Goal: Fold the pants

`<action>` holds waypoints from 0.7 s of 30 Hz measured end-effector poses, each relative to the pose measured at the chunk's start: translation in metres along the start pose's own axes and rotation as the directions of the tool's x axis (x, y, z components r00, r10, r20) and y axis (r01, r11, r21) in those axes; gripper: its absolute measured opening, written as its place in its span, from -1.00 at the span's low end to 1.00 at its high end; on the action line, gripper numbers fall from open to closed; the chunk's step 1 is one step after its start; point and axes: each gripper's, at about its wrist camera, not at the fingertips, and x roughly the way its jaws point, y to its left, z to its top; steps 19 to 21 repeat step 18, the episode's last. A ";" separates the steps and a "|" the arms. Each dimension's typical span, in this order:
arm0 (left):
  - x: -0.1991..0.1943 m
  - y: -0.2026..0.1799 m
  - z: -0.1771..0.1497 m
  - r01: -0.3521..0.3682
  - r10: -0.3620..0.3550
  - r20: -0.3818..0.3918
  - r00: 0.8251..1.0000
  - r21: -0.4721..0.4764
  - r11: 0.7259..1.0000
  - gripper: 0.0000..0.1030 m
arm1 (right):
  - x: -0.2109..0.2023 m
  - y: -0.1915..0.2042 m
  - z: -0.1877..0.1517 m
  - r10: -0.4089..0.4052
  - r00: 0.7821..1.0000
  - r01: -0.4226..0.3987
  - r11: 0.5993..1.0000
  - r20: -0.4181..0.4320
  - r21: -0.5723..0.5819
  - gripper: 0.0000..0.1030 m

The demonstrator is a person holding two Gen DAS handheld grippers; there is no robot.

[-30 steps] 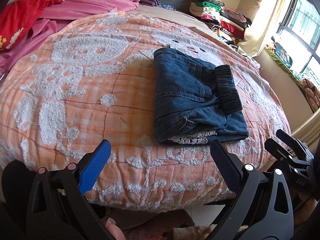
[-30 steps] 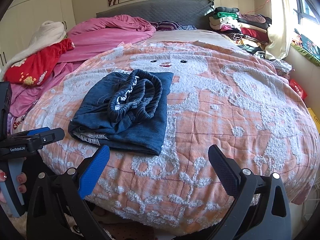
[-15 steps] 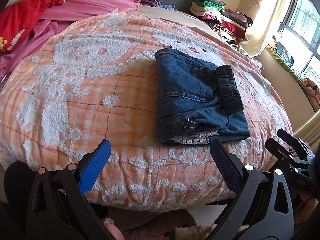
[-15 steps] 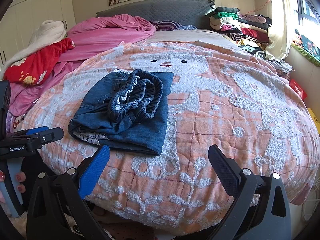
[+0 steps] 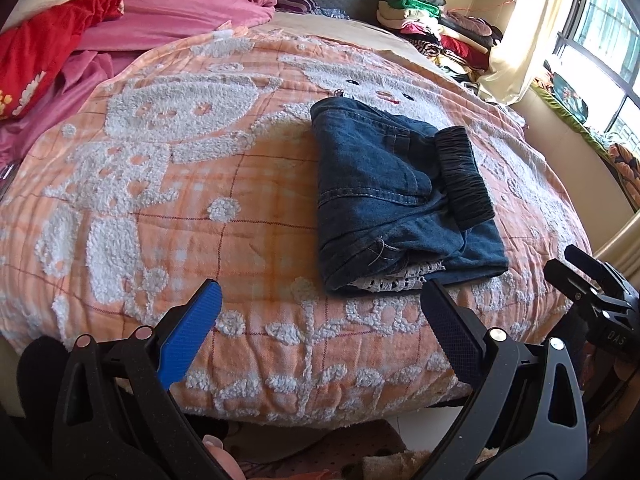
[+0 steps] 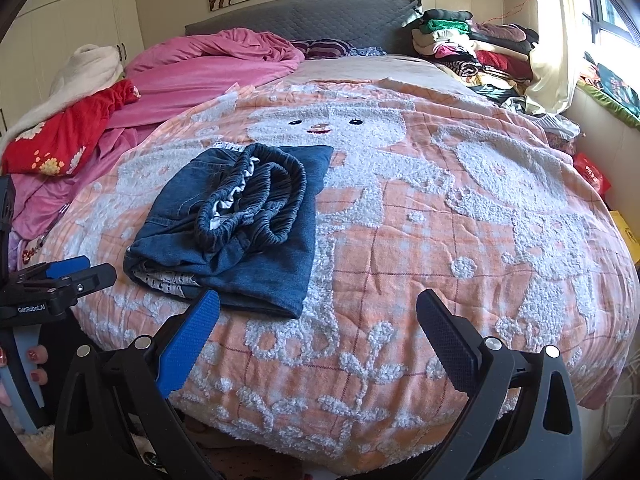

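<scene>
Pants (image 5: 384, 184) were dark blue denim, light stitching, black gathered waistband (image 5: 464, 176), bit of white lace at near hem. Bedspread (image 6: 400, 240) was orange-peach plaid with fluffy white cartoon figures, thin red grid lines. Far left: pink duvet (image 6: 208, 68), red cloth with yellow-white flowers (image 6: 60, 140). Headboard (image 6: 320, 16) grey, quilted. Gripper pads: one bright blue (image 5: 192, 332), one black (image 5: 452, 340).

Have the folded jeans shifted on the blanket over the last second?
No. In the right wrist view the jeans lie in the same place beside the blanket's snowman face, same folds. Both tongs are open, off them.
</scene>
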 end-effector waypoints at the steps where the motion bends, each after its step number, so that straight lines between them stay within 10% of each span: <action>1: 0.002 0.002 0.002 -0.007 0.007 -0.004 1.000 -0.006 1.000 0.81 | 0.001 -0.004 0.001 -0.003 1.000 0.003 1.000 -0.003 0.003 0.91; 10: 0.030 0.068 0.050 -0.118 0.119 0.026 0.993 -0.056 0.991 0.81 | 0.009 -0.087 0.020 -0.061 0.998 0.064 0.991 -0.029 0.117 0.91; 18: 0.109 0.210 0.142 -0.386 0.373 -0.101 0.922 -0.177 0.906 0.81 | 0.058 -0.265 0.060 -0.299 0.943 0.325 0.923 -0.146 0.208 0.91; 21: 0.109 0.210 0.142 -0.386 0.373 -0.101 0.922 -0.177 0.906 0.81 | 0.058 -0.265 0.060 -0.299 0.943 0.325 0.923 -0.146 0.208 0.91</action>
